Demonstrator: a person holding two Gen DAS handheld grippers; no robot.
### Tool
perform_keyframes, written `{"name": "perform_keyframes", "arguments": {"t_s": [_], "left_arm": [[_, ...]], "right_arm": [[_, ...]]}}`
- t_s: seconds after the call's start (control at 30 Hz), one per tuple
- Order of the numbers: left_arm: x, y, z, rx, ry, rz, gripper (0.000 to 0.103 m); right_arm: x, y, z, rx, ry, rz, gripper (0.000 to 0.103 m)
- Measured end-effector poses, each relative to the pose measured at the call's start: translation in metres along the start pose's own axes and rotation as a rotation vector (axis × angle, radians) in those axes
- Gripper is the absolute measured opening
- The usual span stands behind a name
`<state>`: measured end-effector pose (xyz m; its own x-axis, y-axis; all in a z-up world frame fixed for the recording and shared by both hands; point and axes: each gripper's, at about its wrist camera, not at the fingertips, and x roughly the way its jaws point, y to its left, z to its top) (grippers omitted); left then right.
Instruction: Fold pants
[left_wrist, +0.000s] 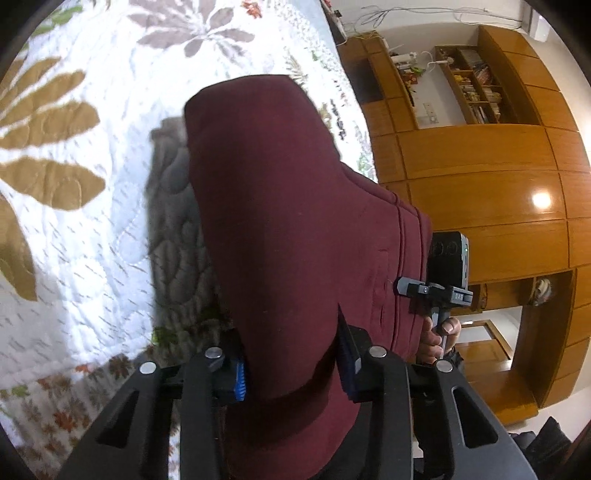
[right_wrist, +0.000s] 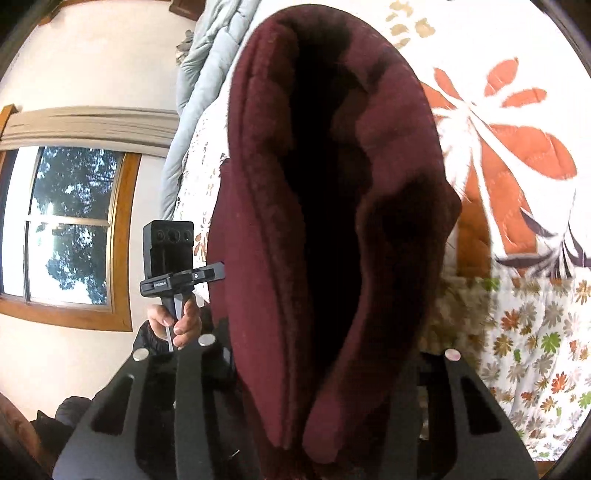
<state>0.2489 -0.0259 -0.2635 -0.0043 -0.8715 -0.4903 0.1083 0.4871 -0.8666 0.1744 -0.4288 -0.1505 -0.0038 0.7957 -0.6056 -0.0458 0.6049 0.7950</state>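
Note:
The maroon pants (left_wrist: 288, 206) hang lifted above the floral bedspread (left_wrist: 92, 166). My left gripper (left_wrist: 295, 373) is shut on a thick fold of the pants, the cloth bulging between its blue pads (left_wrist: 240, 380). In the right wrist view the pants (right_wrist: 332, 221) fill the middle, with a dark hollow between their layers. My right gripper (right_wrist: 325, 369) is shut on the pants; its fingertips are hidden by the cloth. Each view shows the other hand-held gripper beside the pants, one in the left wrist view (left_wrist: 439, 288) and one in the right wrist view (right_wrist: 173, 273).
A wooden wardrobe wall with bookshelves (left_wrist: 480, 166) stands past the bed edge. A window (right_wrist: 70, 225) and a grey-blue quilt (right_wrist: 199, 74) lie on the other side. The bedspread (right_wrist: 517, 184) spreads below the pants.

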Motion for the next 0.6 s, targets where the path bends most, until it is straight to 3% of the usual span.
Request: {"name": "perform_keyframes", "arguments": {"t_s": [0.17, 0.43, 0.6], "left_arm": [[-0.029, -0.004, 0.013, 0.013, -0.046, 0.004, 0.037], [-0.084, 0.029, 0.027, -0.020, -0.127, 0.033, 0.037], [-0.127, 0.032, 0.063, -0.012, -0.196, 0.069, 0.037]], "right_arm": [[0.023, 0.038, 0.028, -0.058, 0.022, -0.012, 0.040], [0.082, 0.072, 0.074, -0.094, 0.087, -0.017, 0.039], [0.105, 0.097, 0.114, -0.122, 0.081, 0.016, 0.039]]}}
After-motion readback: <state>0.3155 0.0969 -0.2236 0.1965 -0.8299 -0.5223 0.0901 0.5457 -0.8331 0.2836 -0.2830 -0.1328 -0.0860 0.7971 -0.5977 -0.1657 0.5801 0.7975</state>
